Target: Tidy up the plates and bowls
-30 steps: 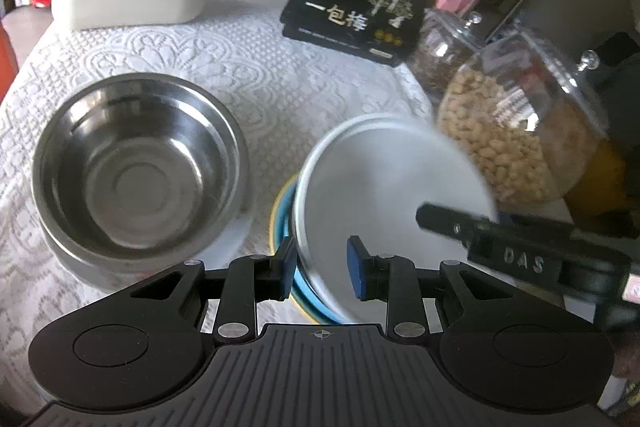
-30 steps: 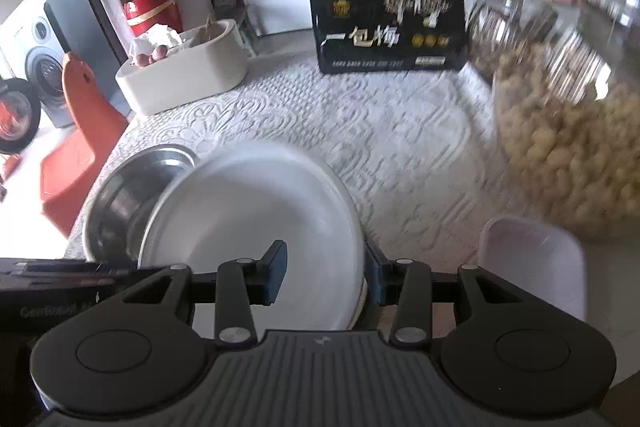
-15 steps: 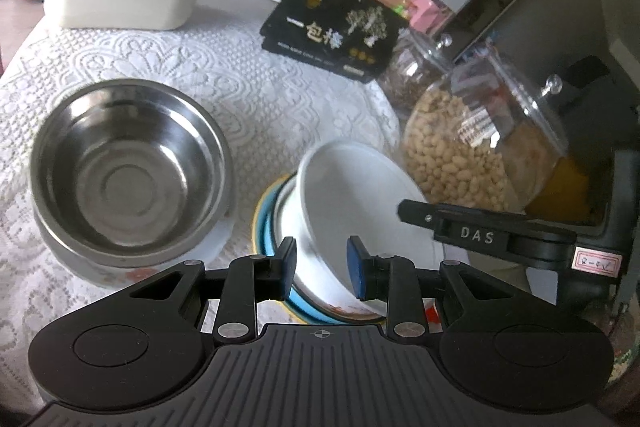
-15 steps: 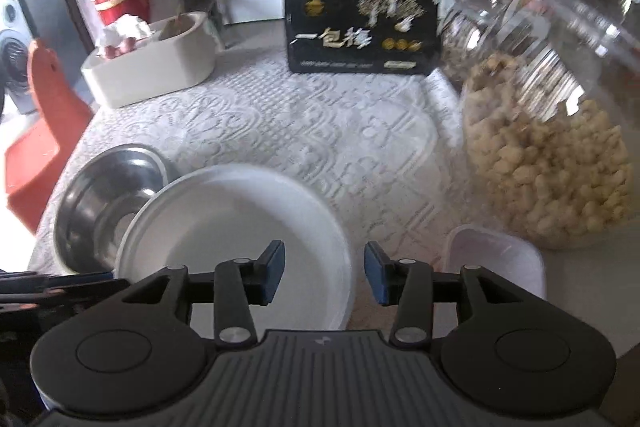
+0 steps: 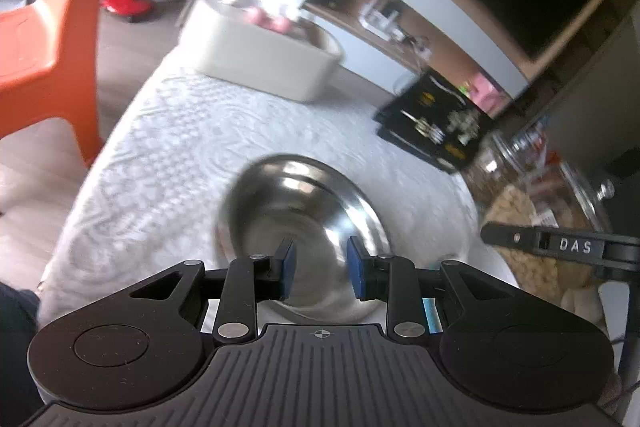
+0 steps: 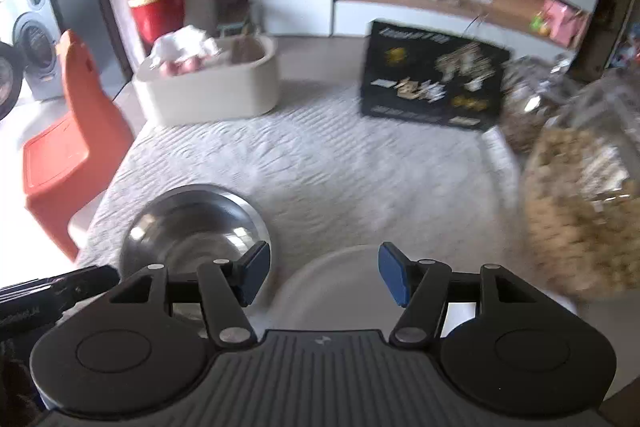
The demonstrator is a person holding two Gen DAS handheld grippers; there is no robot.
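Two dishes are what my tongs look down on, both sitting on the white lace tablecloth (image 6: 320,163): a steel bowl (image 5: 304,223) and a white plate (image 6: 340,287). My left gripper (image 5: 320,263) hangs above the near rim of the steel bowl, its blue pads (image 5: 287,263) a modest gap apart with nothing pinched between them, only the shiny inside of the bowl showing through the gap. My right gripper (image 6: 320,273) is over the white plate, and its jaws are opening, the pads clear of the plate's rim and nothing between them; the plate lies flat below, just beside the steel bowl (image 6: 192,227), which sits to its left in that view. Whether the plate rests on other dishes I cannot tell, though a sliver of blue (image 5: 430,313) peeks out behind my left tong's right finger. Part of my right tong's black frame, lettered DAS (image 5: 560,247), pokes into the left view from the right edge. At the far side of the cloth stand a cream tub (image 6: 208,91) with tissue and something pink in it and a black printed box (image 6: 432,75). On the right, a glass jar of pale beans (image 6: 584,203) stands close to the plate, with a second, darker jar (image 6: 528,107) behind it. An orange plastic chair (image 6: 68,147) stands off the table's left edge. Both views are blurred.
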